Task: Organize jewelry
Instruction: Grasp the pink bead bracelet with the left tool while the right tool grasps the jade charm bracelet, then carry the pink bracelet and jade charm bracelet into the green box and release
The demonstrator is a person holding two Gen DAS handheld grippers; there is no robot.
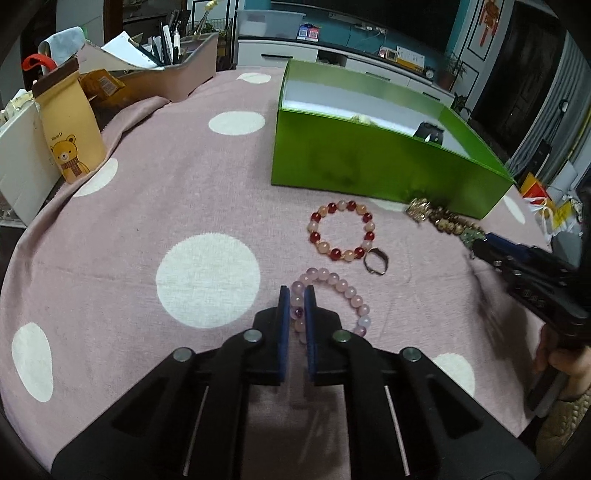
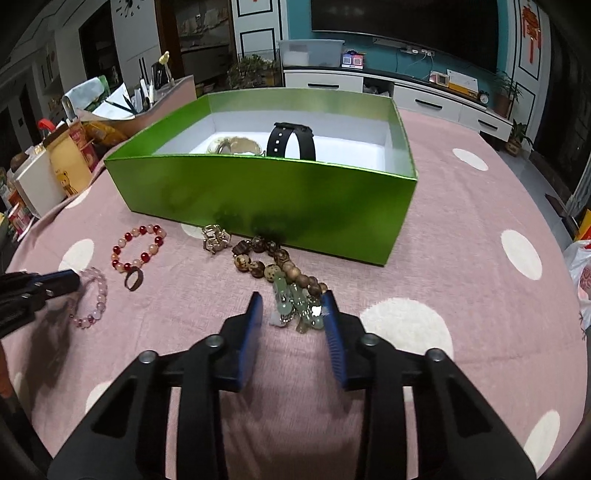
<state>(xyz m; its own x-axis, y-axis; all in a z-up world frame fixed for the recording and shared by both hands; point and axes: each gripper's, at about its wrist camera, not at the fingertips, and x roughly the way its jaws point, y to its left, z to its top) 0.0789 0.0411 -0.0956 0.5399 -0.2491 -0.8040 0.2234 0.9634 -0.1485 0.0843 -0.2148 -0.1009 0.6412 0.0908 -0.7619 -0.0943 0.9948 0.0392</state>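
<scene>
Left wrist view, pink bracelet (image 1: 332, 295) partly hidden between left gripper (image 1: 297, 295) jaws.

Round table covered with a pink cloth (image 2: 461, 229) bearing large white dots (image 1: 208, 280). At 12 o'clock, a teal wall (image 2: 369, 51) carries a dark television screen (image 2: 402, 29); below it stands a long white cabinet (image 2: 417, 99) with dark handles, bearing a translucent storage bin (image 2: 310, 51) and a small clock (image 2: 483, 98). At 1 to 2 o'clock, potted plants (image 2: 508, 90) flank a white panelled wall with a red hanging ornament (image 2: 530, 26). At 10 o'clock, a desk organiser holding pens (image 1: 166, 48) and a bear-printed paper bag (image 1: 70, 125) stand at the table's edge. At 11 o'clock, a wall clock (image 2: 125, 7) is partly visible. Lighting is dim indoor light.
</scene>
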